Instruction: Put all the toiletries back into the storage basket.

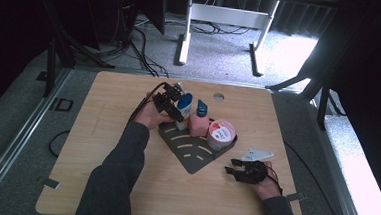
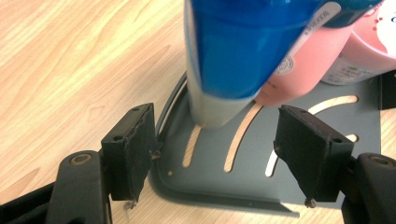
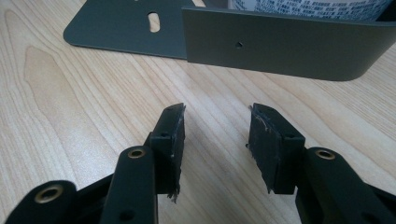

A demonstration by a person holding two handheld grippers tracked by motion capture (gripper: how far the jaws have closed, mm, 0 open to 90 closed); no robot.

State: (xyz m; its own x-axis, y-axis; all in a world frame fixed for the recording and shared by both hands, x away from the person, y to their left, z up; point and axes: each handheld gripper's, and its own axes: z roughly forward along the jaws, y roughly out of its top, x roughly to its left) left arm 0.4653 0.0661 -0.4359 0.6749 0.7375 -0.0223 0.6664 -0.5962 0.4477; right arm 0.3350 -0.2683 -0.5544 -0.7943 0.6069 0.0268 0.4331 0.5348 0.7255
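The left gripper [image 2: 215, 154] stands wide and empty just before the upright blue-and-white bottle [image 2: 233, 56] on the grey rack [image 2: 224, 193]; the right gripper [image 3: 215, 140], half-open and empty, rests well apart.

Daylight is pouring in from the upper right of the high view, washing the floor [image 1: 292, 53] out to near white, while the left side and far corners are sinking into darkness. The table [image 1: 101, 147] is sitting evenly lit with soft shadows. In the left gripper view, the blue bottle [image 2: 233, 46] is blurring at close range and catching faint glare.
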